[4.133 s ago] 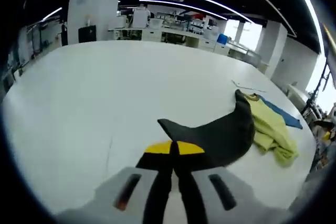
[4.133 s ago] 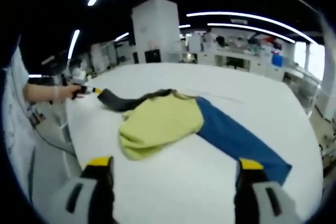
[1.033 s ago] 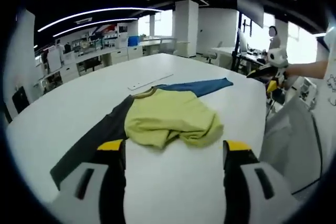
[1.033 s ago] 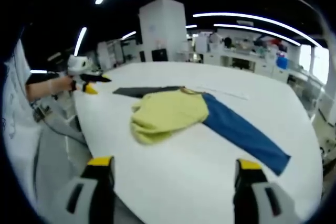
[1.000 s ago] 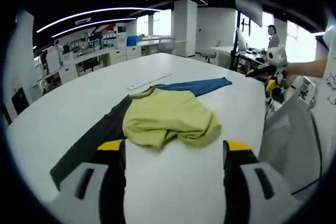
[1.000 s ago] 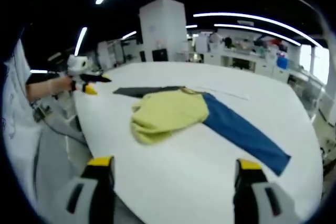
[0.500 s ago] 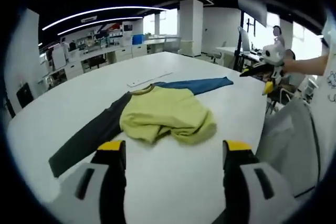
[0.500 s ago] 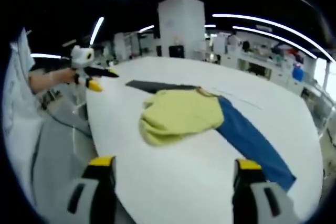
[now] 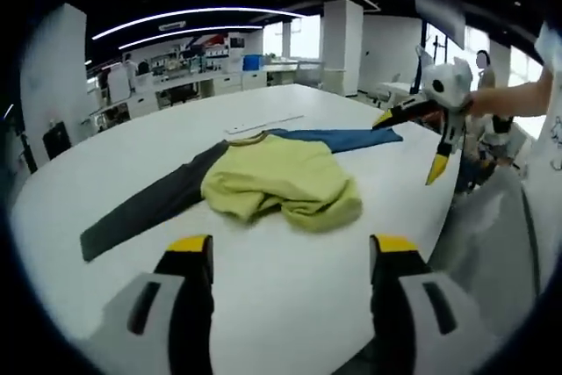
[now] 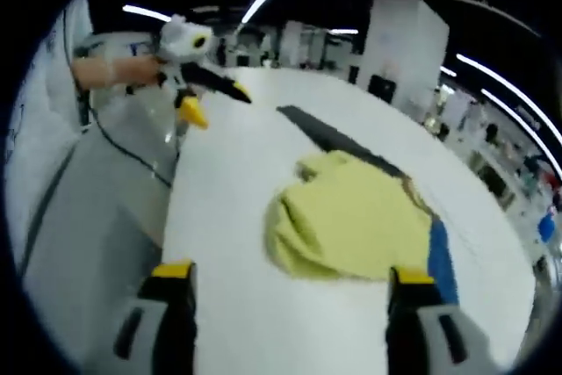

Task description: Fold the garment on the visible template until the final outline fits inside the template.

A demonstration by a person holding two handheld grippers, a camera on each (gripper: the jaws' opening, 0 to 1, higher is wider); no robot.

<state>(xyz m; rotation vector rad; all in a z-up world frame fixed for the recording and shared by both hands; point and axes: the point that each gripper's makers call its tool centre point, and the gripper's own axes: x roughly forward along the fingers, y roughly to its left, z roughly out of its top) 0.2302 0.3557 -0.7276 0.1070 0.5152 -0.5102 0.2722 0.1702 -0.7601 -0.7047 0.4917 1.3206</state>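
Currently both the left claw (image 9: 288, 256) and right claw (image 10: 287, 283) hang wide open and empty off the white tabletop (image 9: 290, 305) edge, presumably repositioning, while the yellow-green garment with one black and one blue sleeve (image 9: 281, 180) lies bunched mid-table, sleeves spread, unfolded.

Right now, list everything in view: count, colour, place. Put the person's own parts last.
garment: one, yellow-green body bunched up, lying in the middle of the table
dark sleeve: one, dark grey, stretched flat from the body toward the left of the left gripper view
blue sleeve: one, blue, stretched flat from the body's far side
table: one, white, large, under the garment
strip: one, pale, thin, on the table beyond the collar
left gripper: one, black jaws with yellow tips, wide apart, above the table's near edge
right gripper: one, same colours, jaws wide apart, near the garment
arm: one, bare forearm, holding the right gripper
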